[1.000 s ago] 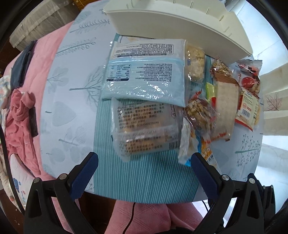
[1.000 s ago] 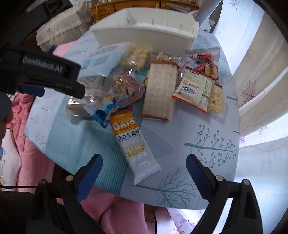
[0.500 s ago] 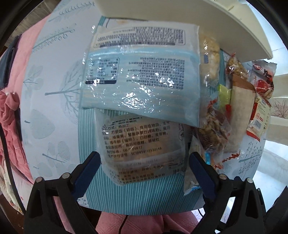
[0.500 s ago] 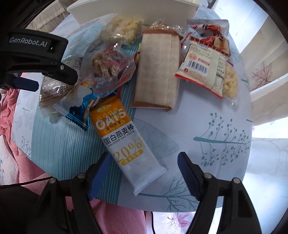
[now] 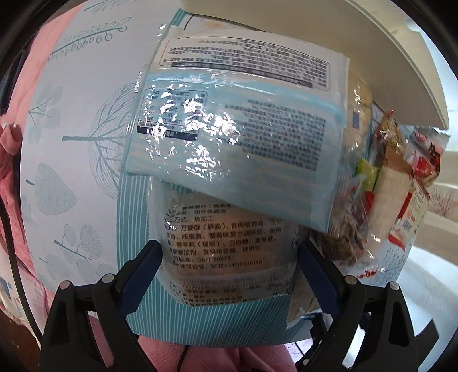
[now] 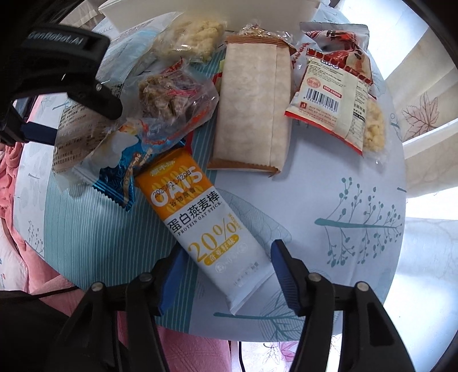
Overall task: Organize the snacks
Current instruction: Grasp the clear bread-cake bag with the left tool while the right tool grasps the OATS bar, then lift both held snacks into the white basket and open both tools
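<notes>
Snack packets lie in a heap on a round table. In the left wrist view my left gripper is open, its fingers on either side of a clear noodle-snack pack that lies partly under a large light-blue pack. In the right wrist view my right gripper is open, its fingers on either side of the lower end of an orange-and-white oat bar. The white bin stands behind the heap and also shows in the right wrist view.
A beige wafer pack, a red-and-white pack, a clear bag of brown pieces, a blue wrapper and a bag of pale puffs lie nearby. The table edge is close below my right gripper. Pink bedding lies left.
Both grippers moved down and forward toward the table. The left now straddles the clear pack; the right now straddles the oat bar and has narrowed a little.
</notes>
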The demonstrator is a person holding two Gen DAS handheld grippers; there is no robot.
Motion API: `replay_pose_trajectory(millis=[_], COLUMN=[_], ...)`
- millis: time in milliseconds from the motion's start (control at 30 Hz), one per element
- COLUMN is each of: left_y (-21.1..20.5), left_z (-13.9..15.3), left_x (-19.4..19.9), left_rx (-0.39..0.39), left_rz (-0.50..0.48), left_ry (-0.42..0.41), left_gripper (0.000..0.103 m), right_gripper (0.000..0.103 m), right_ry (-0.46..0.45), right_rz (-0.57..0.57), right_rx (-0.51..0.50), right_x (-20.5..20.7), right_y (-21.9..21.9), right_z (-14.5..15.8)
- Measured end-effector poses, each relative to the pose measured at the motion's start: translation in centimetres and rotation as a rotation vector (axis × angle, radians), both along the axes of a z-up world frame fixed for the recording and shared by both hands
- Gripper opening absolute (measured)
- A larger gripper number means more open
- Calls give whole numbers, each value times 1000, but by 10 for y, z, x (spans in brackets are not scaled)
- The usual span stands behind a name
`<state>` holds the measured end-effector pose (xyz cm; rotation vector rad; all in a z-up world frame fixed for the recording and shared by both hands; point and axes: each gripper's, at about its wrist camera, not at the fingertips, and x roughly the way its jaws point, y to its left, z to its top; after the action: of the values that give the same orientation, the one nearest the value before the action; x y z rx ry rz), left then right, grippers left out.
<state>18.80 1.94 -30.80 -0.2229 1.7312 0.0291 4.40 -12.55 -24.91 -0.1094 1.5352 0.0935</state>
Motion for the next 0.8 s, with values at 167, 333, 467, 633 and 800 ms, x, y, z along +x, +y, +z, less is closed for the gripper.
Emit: replay_pose_trajectory(millis=[167,333,467,633,800], left_y=[2,3,16,31,41], left_z=[-5,-3,-2,4,24], left_x=[8,8,-1,-17,-31], left_rx=[13,16,36,34,6], left_rz=[24,56,110,172,205], left_ry=[7,-1,34,51,22], left_gripper=[84,76,73,73,73], right_gripper=[49,45,45,45,45], right_ry=[16,44,78,105,86], right_rz=[15,-16,-62,-152,-201], right_rx=[-16,5,59,158,228], right_x=[-7,-11,-8,-8,-11], right_y=[7,0,-14,-40,-63], right_z=[3,3,3,14,34])
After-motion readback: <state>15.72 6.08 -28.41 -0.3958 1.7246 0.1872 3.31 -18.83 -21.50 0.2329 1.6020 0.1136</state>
